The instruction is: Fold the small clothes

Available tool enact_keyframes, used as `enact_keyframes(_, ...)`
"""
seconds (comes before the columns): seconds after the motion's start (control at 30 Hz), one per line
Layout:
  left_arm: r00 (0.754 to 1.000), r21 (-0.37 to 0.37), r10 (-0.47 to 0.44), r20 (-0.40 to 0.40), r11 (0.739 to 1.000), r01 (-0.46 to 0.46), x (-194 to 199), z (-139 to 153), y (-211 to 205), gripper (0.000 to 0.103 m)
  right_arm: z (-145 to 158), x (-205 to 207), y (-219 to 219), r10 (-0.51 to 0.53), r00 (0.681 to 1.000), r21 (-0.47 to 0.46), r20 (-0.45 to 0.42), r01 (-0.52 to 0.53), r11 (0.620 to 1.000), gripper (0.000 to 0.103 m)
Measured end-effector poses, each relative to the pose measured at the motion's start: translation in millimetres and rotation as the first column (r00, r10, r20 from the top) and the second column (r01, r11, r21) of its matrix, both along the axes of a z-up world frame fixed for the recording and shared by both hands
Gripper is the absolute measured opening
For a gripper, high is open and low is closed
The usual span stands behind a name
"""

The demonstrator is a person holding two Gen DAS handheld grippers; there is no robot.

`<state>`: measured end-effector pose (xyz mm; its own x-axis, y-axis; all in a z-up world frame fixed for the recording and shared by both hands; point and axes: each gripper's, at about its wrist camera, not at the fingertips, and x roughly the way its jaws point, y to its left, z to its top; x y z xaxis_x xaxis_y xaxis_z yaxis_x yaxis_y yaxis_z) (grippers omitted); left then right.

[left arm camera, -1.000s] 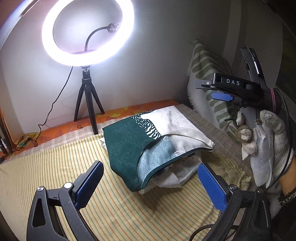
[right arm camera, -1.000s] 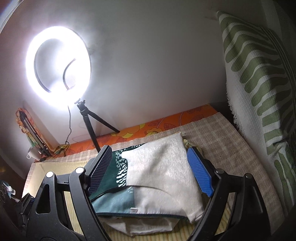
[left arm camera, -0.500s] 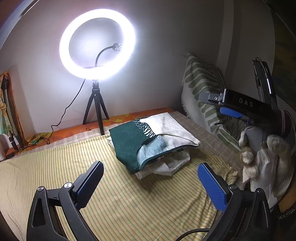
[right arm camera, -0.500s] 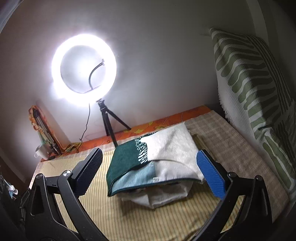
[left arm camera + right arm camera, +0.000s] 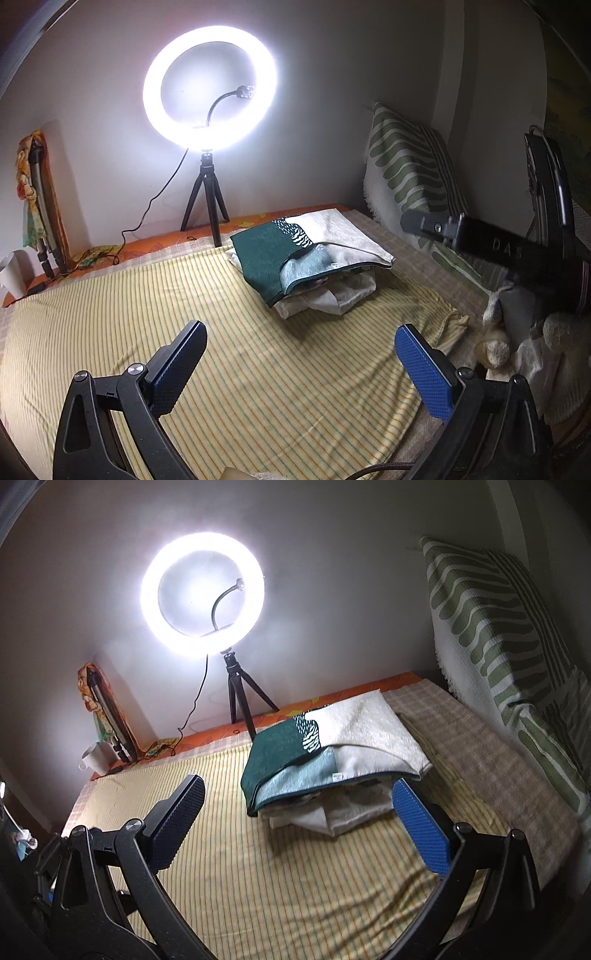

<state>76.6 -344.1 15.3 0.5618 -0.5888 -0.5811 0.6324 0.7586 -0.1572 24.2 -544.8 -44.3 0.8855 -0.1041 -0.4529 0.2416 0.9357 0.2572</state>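
A folded green, teal and cream garment (image 5: 295, 254) lies on top of a small stack of folded pale clothes (image 5: 328, 295) at the back right of the yellow striped sheet (image 5: 184, 295). It also shows in the right wrist view (image 5: 332, 749). My left gripper (image 5: 299, 365) is open and empty, well in front of the stack. My right gripper (image 5: 295, 819) is open and empty, just short of the stack. The right gripper's body (image 5: 498, 247) shows at the right of the left wrist view, held in a gloved hand.
A lit ring light on a black tripod (image 5: 210, 206) stands at the back against the wall. A green-and-white patterned pillow (image 5: 410, 173) leans at the right. A white mug (image 5: 96, 757) sits at the back left. A checked cloth (image 5: 480, 753) lies under the sheet's right side.
Both grippers have drawn back from the stack, which now looks smaller and farther away. The folded garment stays in place on top.
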Motion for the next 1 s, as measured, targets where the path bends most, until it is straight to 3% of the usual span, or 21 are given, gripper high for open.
enact_keyframes(0.43,0.999,0.024,0.024,0.029,0.999,-0.024,-33.6,-14.9,11.0,0.103,-30.6,-33.3,10.7,-0.035,0.999,0.073,0.012,0.034,0.997,0.103)
enact_keyframes(1.0,0.998,0.049,0.061,0.023,0.997,-0.062,-49.3,-37.1,18.7,0.103,-37.3,-38.4,25.7,-0.03,1.0,0.009,0.0,0.03,1.0,0.103)
